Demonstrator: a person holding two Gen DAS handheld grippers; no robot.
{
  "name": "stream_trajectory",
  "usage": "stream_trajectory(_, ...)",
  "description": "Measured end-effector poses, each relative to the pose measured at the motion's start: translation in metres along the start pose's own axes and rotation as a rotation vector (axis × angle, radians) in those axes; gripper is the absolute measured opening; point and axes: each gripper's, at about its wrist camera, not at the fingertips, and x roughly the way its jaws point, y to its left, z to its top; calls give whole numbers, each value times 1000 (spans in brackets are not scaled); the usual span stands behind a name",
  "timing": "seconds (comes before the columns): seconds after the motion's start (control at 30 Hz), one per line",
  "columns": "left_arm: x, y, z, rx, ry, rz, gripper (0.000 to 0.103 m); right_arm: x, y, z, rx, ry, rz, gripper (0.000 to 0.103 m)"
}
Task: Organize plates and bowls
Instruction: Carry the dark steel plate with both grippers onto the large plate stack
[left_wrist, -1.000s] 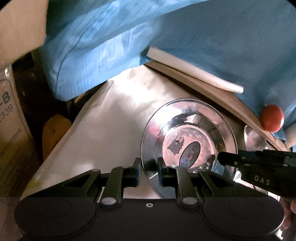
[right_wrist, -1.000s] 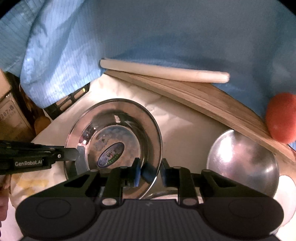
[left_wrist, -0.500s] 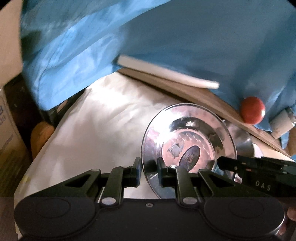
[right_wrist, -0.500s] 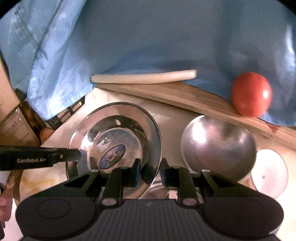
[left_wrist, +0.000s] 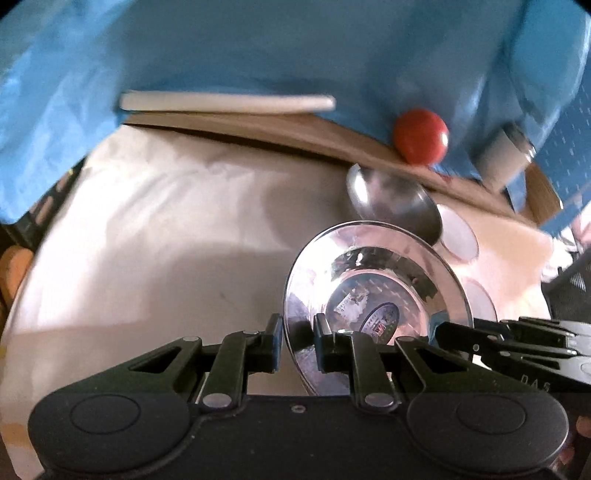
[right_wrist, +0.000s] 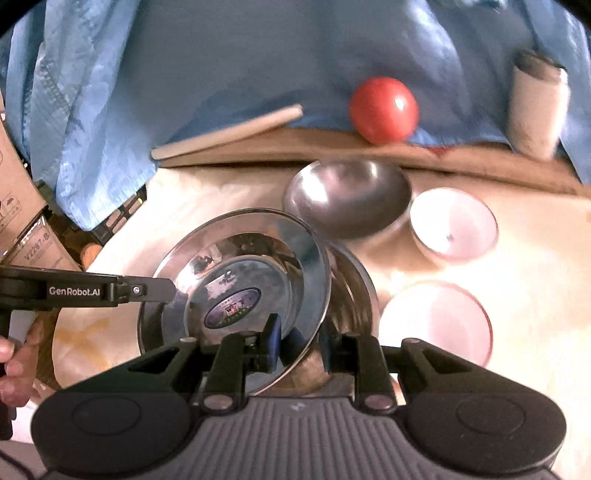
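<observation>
A shiny steel plate (left_wrist: 373, 295) with an oval sticker in its middle is held above the table by both grippers. My left gripper (left_wrist: 297, 341) is shut on its left rim. My right gripper (right_wrist: 297, 341) is shut on its right rim, where the plate (right_wrist: 243, 284) tilts over another steel dish (right_wrist: 351, 295) below it. A steel bowl (right_wrist: 351, 199) lies on the table behind. Two pale pink bowls (right_wrist: 454, 225) (right_wrist: 436, 321) stand to the right.
A red tomato (right_wrist: 384, 109) and a pale rolling pin (right_wrist: 229, 131) lie at the back against blue cloth. A white cylinder (right_wrist: 535, 107) stands at the back right. A white cloth (left_wrist: 166, 240) covers the table. Cardboard boxes (right_wrist: 22, 206) are at the left.
Both grippers have carried the plate to the right. The steel bowl, the pink bowls and the white cylinder have come into view, and the plate now hangs over another steel dish.
</observation>
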Motion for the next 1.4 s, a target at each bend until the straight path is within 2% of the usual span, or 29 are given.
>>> stream_trajectory(0.3, 8, -16, -7, 60, 55, 1, 19, -5, -12, -12, 58, 34, -12, 25)
stream_trajectory(0.53, 17, -26, -7, 101, 54, 42, 20, 0, -17, -13, 77, 40, -27, 25)
stream_trajectory(0.8, 20, -25, -4, 97, 53, 78, 21, 5, -13, -10, 60, 44, -19, 25)
stream_trajectory(1.4, 32, -21, -2, 87, 80, 85, 21, 10, -13, -9, 73, 67, -10, 25)
